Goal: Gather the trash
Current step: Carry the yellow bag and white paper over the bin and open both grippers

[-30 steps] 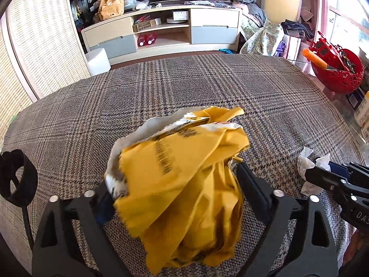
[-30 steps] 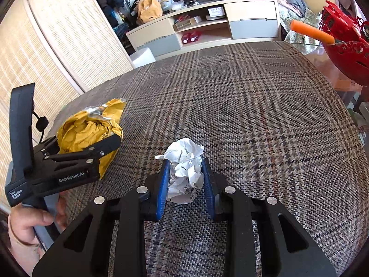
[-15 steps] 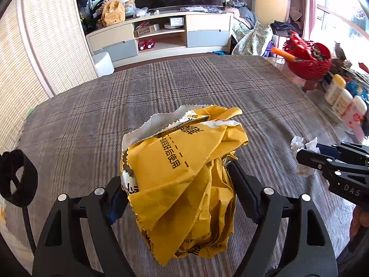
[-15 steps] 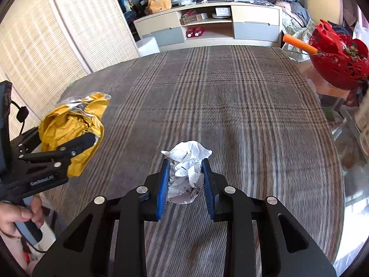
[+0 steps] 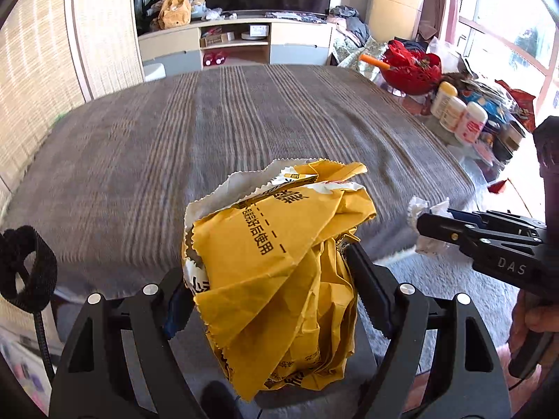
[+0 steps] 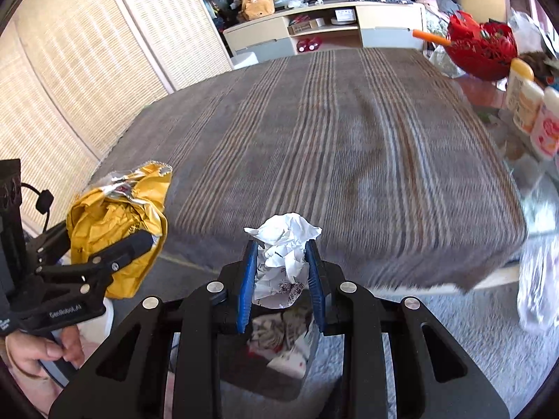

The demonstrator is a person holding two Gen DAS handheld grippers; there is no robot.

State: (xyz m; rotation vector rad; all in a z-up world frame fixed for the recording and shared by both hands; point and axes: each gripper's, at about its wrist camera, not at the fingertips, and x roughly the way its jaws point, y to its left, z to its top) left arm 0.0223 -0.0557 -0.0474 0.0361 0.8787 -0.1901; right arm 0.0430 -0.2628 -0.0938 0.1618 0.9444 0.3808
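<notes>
Both pairs of fingers are gripping trash. The left gripper (image 5: 269,293) is clamping a crumpled yellow wrapper (image 5: 279,262), which is bulging out above and below its wide-set jaws; those jaws have just been closing a little on the wrapper. The right gripper (image 6: 281,276) is pinching a white paper wad (image 6: 284,248) between its blue pads (image 6: 248,279), the wad poking up past the fingertips.

Judging by the view, both pickups are done and the carrying is under way: both loads are hanging clear of the plaid-covered table (image 6: 332,146), near its front edge. Directly beneath the right fingers, a dark bin (image 6: 279,359) is showing, already holding some crumpled paper. What seems left is dropping each piece in. The white wad is sitting almost straight above the bin opening; the yellow wrapper is hanging off to the left of it, beside the right fingers, so it probably needs bringing across first.
</notes>
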